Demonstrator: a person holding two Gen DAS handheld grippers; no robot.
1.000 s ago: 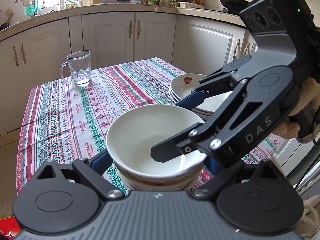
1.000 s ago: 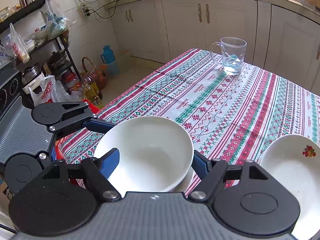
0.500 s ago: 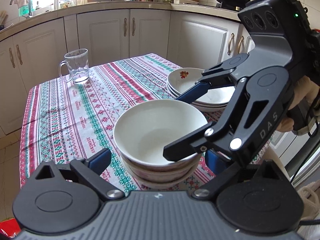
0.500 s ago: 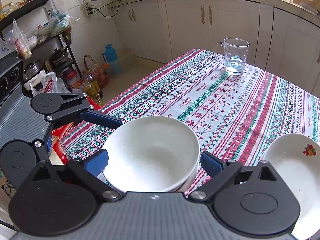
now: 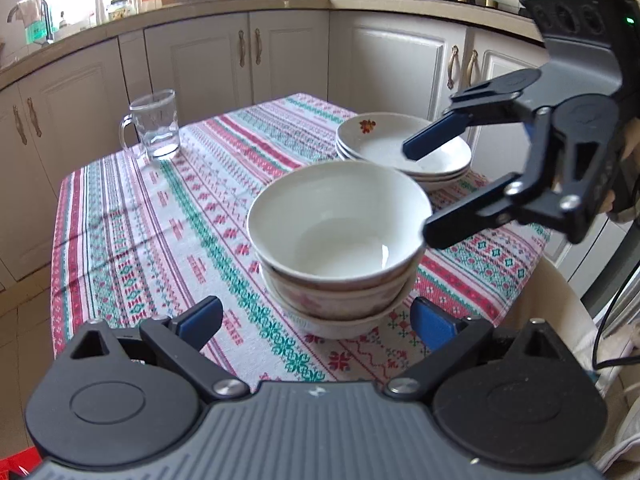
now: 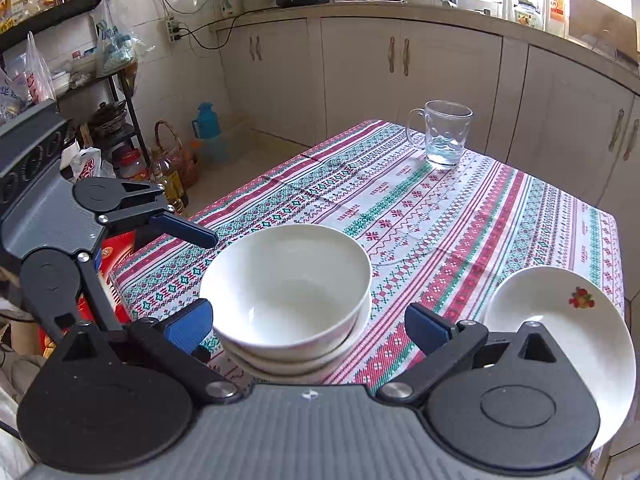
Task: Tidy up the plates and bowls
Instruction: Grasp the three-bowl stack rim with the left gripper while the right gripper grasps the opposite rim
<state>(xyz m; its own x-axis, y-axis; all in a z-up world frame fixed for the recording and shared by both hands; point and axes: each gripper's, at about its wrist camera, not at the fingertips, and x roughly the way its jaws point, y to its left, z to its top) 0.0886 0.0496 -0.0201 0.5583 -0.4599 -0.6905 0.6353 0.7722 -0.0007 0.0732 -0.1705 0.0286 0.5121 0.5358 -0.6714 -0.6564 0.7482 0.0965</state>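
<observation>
- Both tongs are seen unladen: right gripper (image 6: 306,322) jaws are opening astride the stacked bowls (image 6: 286,288), pads clear; left gripper (image 5: 316,318) is spread wide.
- Bowls are placed near the tablecloth (image 5: 132,216) edge, plates (image 5: 400,152) beside.
- Cloth lettering is unreadable.
- Open cloth is noted toward the glass mug (image 6: 444,134).

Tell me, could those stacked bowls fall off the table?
They might. The bowl stack sits near the table's front edge, so a bump could tip it off. The right claw, jaws opening, has the bowls between its fingers without pressing them; dragging back carelessly could snag the top bowl. The left claw is open close beside the stack too and could nudge it.
</observation>
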